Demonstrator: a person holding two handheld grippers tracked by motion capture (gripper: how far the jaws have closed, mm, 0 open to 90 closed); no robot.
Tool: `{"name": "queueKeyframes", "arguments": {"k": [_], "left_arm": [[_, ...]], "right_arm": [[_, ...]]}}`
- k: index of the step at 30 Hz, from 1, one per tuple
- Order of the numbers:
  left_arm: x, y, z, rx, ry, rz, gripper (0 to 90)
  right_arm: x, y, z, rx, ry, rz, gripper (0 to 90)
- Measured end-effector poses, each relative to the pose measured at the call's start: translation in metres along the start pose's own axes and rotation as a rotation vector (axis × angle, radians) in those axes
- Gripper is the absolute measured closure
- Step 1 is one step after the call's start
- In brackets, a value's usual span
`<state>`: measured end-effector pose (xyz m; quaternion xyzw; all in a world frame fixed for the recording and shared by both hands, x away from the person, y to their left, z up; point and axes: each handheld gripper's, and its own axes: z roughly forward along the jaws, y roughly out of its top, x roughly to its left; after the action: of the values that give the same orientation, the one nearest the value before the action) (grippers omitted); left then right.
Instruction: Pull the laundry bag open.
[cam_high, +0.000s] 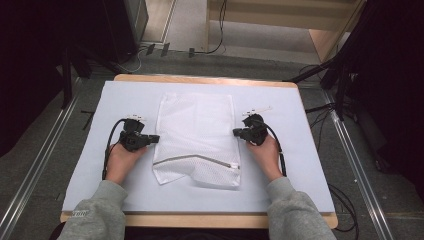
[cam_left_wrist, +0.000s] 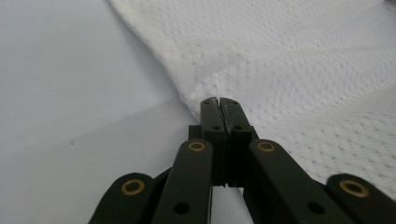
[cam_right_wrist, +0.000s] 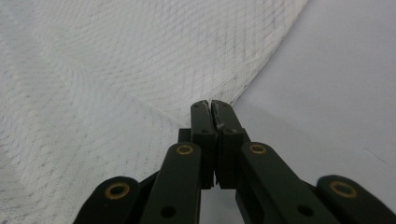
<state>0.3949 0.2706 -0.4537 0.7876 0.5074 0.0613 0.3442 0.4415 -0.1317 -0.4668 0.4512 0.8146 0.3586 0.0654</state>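
White mesh laundry bag (cam_high: 196, 138) lies flat at the middle of the pale blue table cover (cam_high: 90, 155), its zipper along your near edge. Your left gripper (cam_high: 156, 138) pinches its left edge, your right gripper (cam_high: 235, 132) its right edge, jaws closed.

Soft even light, dark surrounds.

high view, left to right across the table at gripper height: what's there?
white table cover → left gripper → white mesh bag → right gripper → white table cover again
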Motion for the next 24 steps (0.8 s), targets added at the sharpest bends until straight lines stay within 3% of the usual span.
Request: {"name": "queueKeyframes", "arguments": {"k": [5, 10, 15, 24], "left_arm": [[0.004, 0.002, 0.001, -0.017, -0.021, -0.006, 89.6], [0.001, 0.004, -0.004, -0.023, -0.05, -0.006, 81.6], [-0.016, 0.005, -0.018, -0.034, -0.09, 0.037, 72.2], [-0.043, 0.003, -0.023, -0.048, -0.143, 0.079, 66.0]], "right_arm": [[-0.005, 0.005, 0.006, -0.012, -0.021, 0.005, 89.9], [-0.002, 0.004, 0.002, -0.018, -0.025, 0.007, 82.9], [0.009, -0.003, -0.02, -0.058, -0.006, -0.023, 81.3], [0.033, -0.024, -0.035, -0.039, 0.056, -0.073, 87.7]]}}
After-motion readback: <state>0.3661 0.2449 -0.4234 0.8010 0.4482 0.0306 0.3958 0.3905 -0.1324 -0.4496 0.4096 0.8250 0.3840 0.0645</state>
